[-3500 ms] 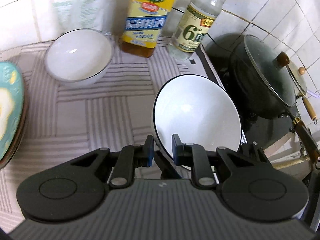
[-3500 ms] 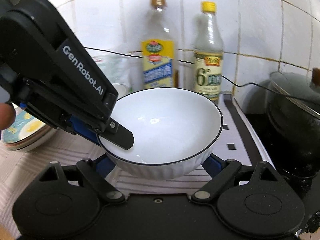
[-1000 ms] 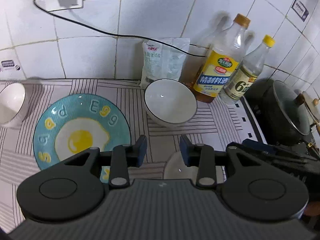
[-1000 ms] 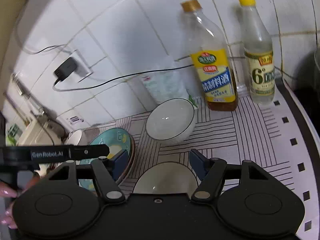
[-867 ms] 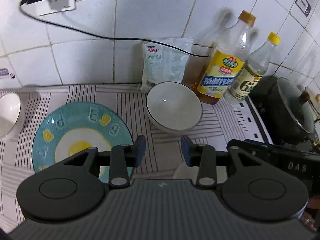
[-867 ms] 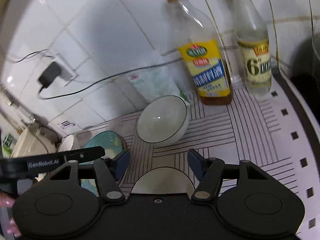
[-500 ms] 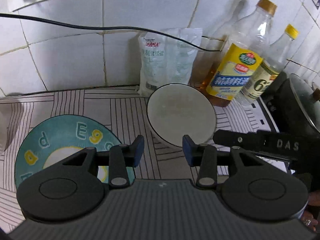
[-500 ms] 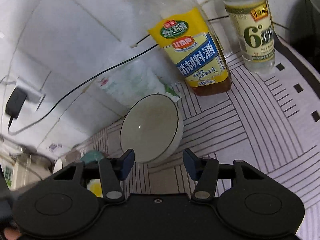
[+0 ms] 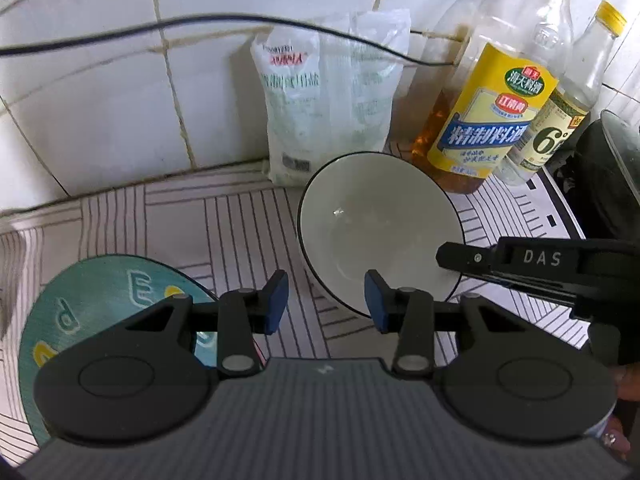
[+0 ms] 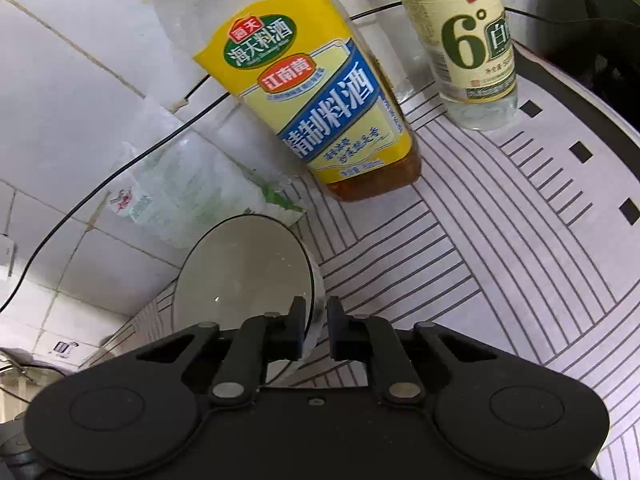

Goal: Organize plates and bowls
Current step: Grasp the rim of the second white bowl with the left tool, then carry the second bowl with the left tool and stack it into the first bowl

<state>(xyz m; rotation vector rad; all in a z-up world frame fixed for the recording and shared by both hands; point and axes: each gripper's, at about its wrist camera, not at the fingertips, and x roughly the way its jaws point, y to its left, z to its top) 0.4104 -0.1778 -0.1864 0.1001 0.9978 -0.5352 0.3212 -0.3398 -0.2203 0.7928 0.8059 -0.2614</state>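
A white bowl (image 9: 372, 232) with a thin dark rim stands on the striped mat near the tiled wall. My right gripper (image 10: 318, 320) is shut on the bowl's (image 10: 240, 272) right rim, one finger inside and one outside. In the left wrist view the right gripper (image 9: 444, 258) reaches in from the right onto that rim. My left gripper (image 9: 326, 300) hovers just in front of the bowl, its jaws closing a little with nothing between them. A teal plate (image 9: 100, 300) with an egg picture lies at the lower left.
Behind the bowl a white plastic bag (image 9: 328, 100) leans on the wall. To its right stand a yellow-labelled bottle (image 9: 492, 120) and a clear bottle (image 9: 560, 136). A black wok (image 9: 612, 172) sits at the far right. A black cable (image 9: 200, 24) runs along the tiles.
Both grippers have come down and closer to the bowl by the wall. The right jaws have closed from wide open onto its rim. The other bowl near the cameras has left view.
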